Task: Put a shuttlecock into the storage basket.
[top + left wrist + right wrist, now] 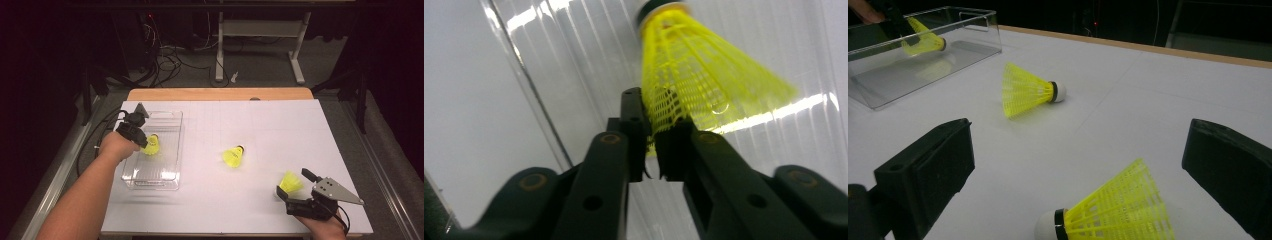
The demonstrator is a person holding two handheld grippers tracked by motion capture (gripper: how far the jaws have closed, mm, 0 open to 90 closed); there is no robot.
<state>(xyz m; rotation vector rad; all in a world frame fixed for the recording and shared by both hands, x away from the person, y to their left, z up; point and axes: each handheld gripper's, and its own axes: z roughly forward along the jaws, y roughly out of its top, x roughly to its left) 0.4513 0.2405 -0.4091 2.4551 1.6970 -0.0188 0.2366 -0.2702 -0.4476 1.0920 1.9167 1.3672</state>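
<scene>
The work in hand looks like gathering three yellow shuttlecocks into the clear bin (172, 131) on the left of the desk (280, 125). The left tool (146, 142) hangs over the bin with its jaws nearly together, pinching the skirt edge of the first shuttle (694, 80); the left gripper view shows the mesh caught between the pads, cork end pointing away, above the ribbed bin floor. The second shuttle (234, 156) lies on its side mid-desk, well apart from both tools. The third shuttle (290, 182) lies near the front right, just beyond the right tool (296, 186), whose jaws stand wide with that shuttle between them, not yet touched; in the right gripper view its cork points toward the camera. The risks, as I judge them: the left grip is only on thin mesh, so the skirt may snag on a pad when the jaws part and the shuttle may be dragged out as the hand lifts, or it may bounce off the bin floor and tip over the wall. On the right, the shuttle is light and conical; if one pad meets it first it will likely roll or skid away, possibly toward the near desk edge, and closing hard on the skirt could crush the mesh.
</scene>
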